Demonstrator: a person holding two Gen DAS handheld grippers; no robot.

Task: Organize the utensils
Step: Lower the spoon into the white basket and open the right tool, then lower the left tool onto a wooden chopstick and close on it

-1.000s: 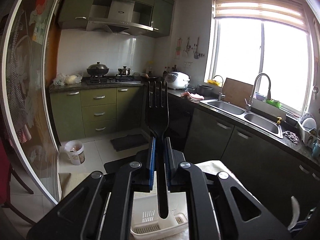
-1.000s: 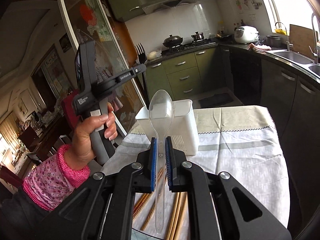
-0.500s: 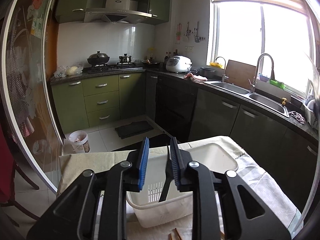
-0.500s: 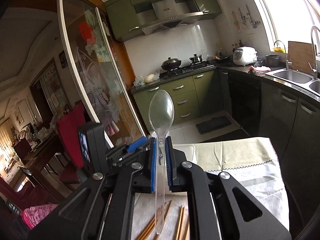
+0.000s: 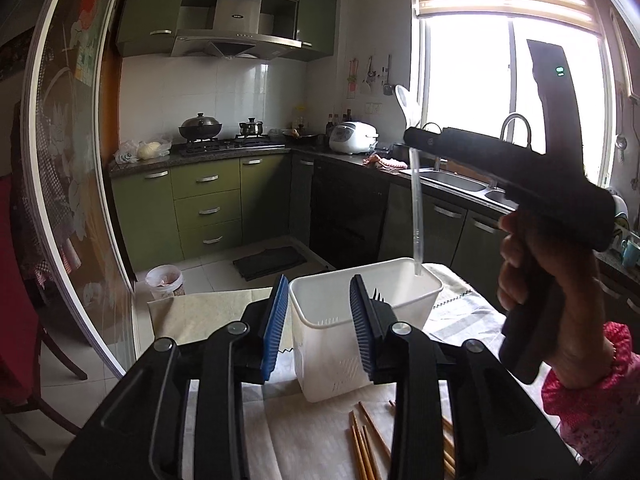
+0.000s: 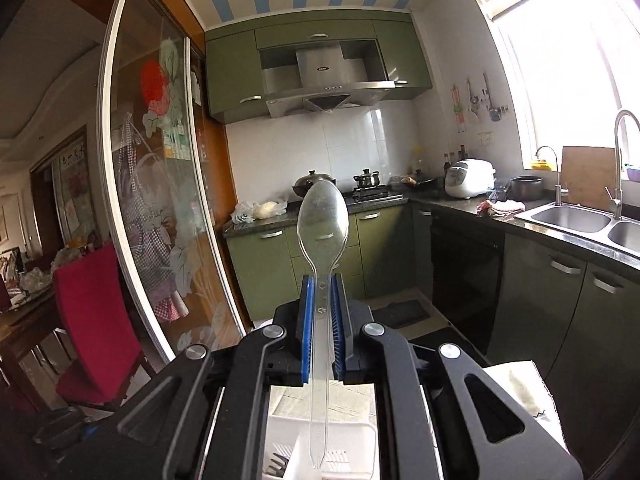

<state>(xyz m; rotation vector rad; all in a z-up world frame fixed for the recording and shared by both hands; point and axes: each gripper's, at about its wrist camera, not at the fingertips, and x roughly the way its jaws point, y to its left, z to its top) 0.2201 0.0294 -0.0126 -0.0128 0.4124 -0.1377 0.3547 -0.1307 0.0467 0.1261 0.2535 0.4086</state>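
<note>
A white plastic utensil bin (image 5: 404,294) stands on the cloth-covered table. My left gripper (image 5: 318,324) is open and empty just in front of the bin. A black fork (image 5: 378,295) stands inside the bin, tines up. My right gripper (image 6: 320,312) is shut on a clear plastic spoon (image 6: 323,216), bowl up. In the left wrist view the right gripper (image 5: 416,136) holds the spoon (image 5: 414,200) upright above the bin, handle tip at the bin's far right corner. The bin also shows below the right gripper (image 6: 288,436).
Several wooden chopsticks (image 5: 366,440) lie on the table cloth (image 5: 208,312) in front of the bin. Kitchen counters, a sink (image 6: 576,220) and a stove are beyond. A glass sliding door (image 6: 152,200) and a red chair (image 6: 96,320) are to the left.
My left gripper opened and let the black fork drop into the bin. My right gripper carried the clear spoon over the bin, handle end down.
</note>
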